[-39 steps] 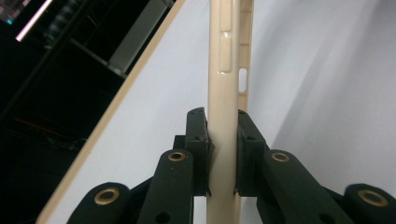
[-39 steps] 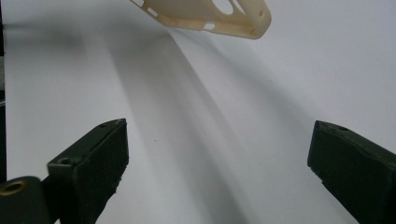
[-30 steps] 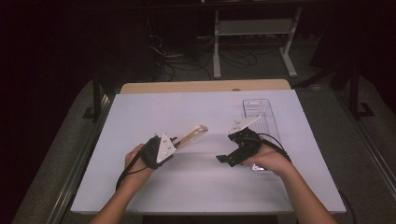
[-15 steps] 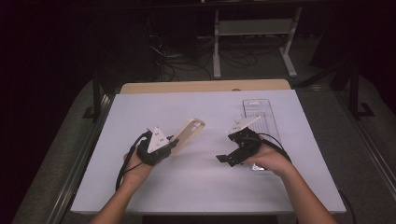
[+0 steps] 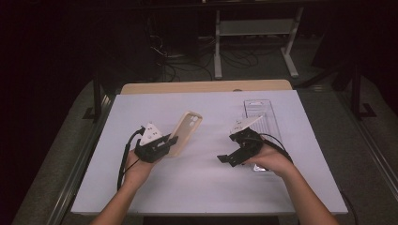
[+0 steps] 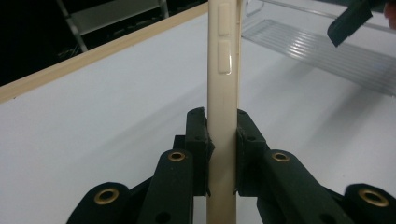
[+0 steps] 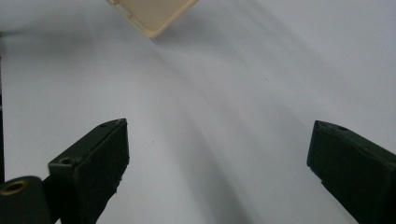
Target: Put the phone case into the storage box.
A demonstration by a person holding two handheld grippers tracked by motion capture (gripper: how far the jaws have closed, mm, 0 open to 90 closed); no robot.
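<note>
Since a second ago: your left gripper point(image 5: 162, 146) tipped the phone case point(image 5: 184, 132) up | fingers pinching its edge, showing its back | right gripper point(image 5: 230, 158) spread wide, waiting over the bench point(image 5: 202, 187)

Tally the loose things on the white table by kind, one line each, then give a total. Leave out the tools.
Beige phone case, clamped upright in the left tool: 1
Clear plastic tray, lying flat near the right tool: 1
Total: 2
</note>
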